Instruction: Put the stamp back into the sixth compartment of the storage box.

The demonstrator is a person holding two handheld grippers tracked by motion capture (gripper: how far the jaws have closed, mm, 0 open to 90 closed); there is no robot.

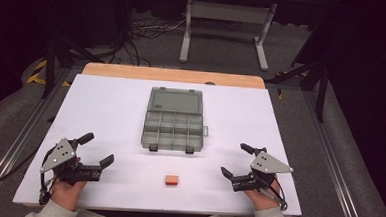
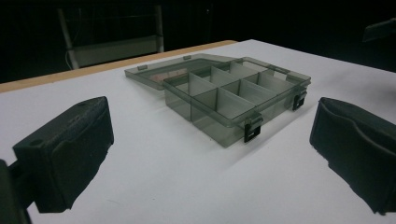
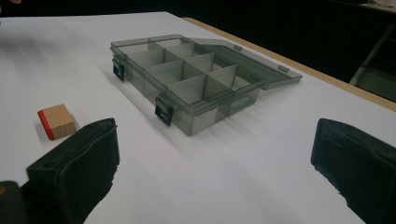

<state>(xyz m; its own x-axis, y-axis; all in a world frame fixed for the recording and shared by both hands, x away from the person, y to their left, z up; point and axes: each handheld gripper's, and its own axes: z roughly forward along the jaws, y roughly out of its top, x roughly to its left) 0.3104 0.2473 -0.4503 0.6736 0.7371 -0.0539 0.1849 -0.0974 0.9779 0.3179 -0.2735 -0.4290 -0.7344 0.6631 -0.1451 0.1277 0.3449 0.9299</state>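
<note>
White tabletop (image 1: 105, 119) with a wooden strip along its far edge, dark room behind, a grey metal stand (image 1: 228, 20) and cables on the floor past it. Smoky-grey translucent plastic compartment box (image 1: 173, 130) sits mid-table, lid flat open toward the far side, two black latches on the near wall; dividers visible, compartments look empty. There's a small mark on the lid's left corner in the high view, too small to read. No other writing legible.

Left gripper (image 1: 98, 150) near the front-left of the table, jaws spread wide, gripping nothing, touching nothing. Right gripper (image 1: 238, 161) front-right, jaws also wide apart, empty.

Small wooden block with a red face (image 1: 171, 180) lies near the front edge between the two grippers, well short of the box. It appears in the right gripper view (image 3: 57, 122) just beyond one jaw. Left gripper view frames the box (image 2: 238, 98) between its jaws.
</note>
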